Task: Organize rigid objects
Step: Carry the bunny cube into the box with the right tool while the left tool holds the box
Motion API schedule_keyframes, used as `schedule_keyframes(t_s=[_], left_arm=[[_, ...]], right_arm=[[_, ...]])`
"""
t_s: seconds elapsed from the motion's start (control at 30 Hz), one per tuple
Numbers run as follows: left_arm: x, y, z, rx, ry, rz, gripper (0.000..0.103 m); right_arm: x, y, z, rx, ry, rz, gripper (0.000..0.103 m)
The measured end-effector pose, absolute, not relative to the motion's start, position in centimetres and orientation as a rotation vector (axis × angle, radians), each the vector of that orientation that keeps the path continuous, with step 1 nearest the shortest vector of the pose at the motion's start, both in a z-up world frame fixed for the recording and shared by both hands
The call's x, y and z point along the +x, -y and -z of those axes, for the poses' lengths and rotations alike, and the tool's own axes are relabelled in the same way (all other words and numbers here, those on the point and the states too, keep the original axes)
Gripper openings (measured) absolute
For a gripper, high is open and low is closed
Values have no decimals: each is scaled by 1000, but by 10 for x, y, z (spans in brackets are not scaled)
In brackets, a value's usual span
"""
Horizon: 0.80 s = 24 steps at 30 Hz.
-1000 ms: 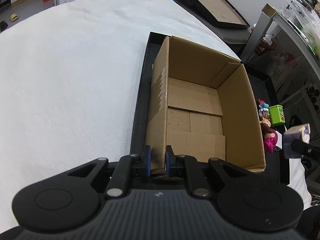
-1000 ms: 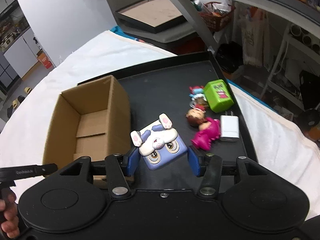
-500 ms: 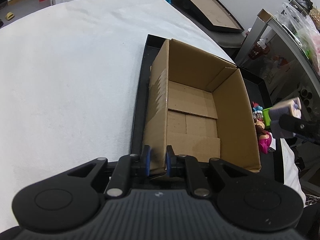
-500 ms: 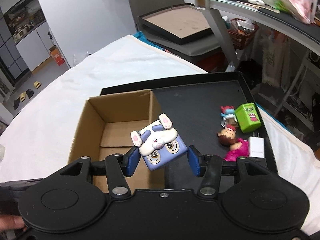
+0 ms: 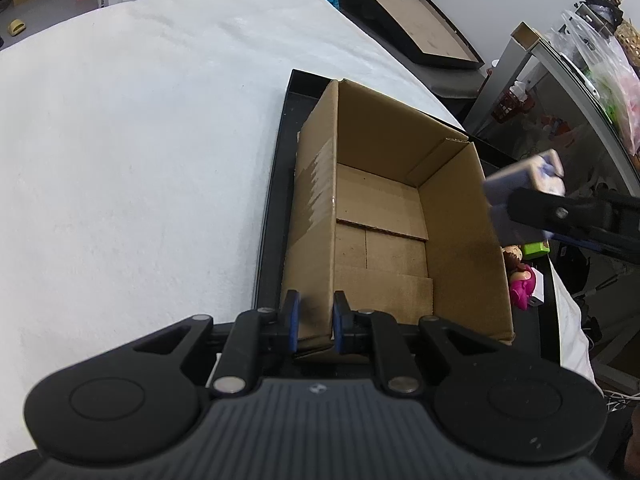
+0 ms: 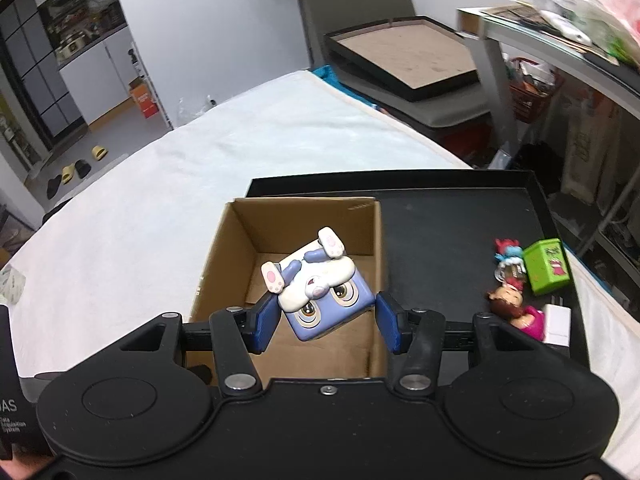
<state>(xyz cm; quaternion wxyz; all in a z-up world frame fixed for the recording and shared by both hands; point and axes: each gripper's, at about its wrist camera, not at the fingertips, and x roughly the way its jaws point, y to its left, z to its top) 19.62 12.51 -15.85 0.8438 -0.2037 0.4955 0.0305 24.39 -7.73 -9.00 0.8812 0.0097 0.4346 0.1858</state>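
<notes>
Your right gripper (image 6: 326,322) clamps a blue rabbit toy (image 6: 320,292) between its blue pads, tilted with its ears toward 12 o'clock. The toy hangs over the open cardboard box (image 6: 218,256), whose floor lies straight below it, so a drop looks like the coming move. The box's long axis runs from 6 to 12 o'clock in your right wrist view. Your left gripper (image 5: 313,322) is shut on the box's near wall at 6 o'clock, steadying it. The box is plain corrugated card and rests on a black tray (image 6: 460,216). On the tray at 3 o'clock lie a green cube (image 6: 546,266), a pink doll (image 6: 520,310), a small figure (image 6: 508,250) and a white plug (image 6: 558,322), all hard and glossy. A white cloth (image 5: 140,140) covers the table.
</notes>
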Motion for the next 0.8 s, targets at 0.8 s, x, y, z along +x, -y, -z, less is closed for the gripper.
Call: schedule_keyframes(t_s=[0.8], left_arm=[[199,-122,159,-398,-1060,-76,15]], right_arm=[[254,73,88,38,-911,-442,58]])
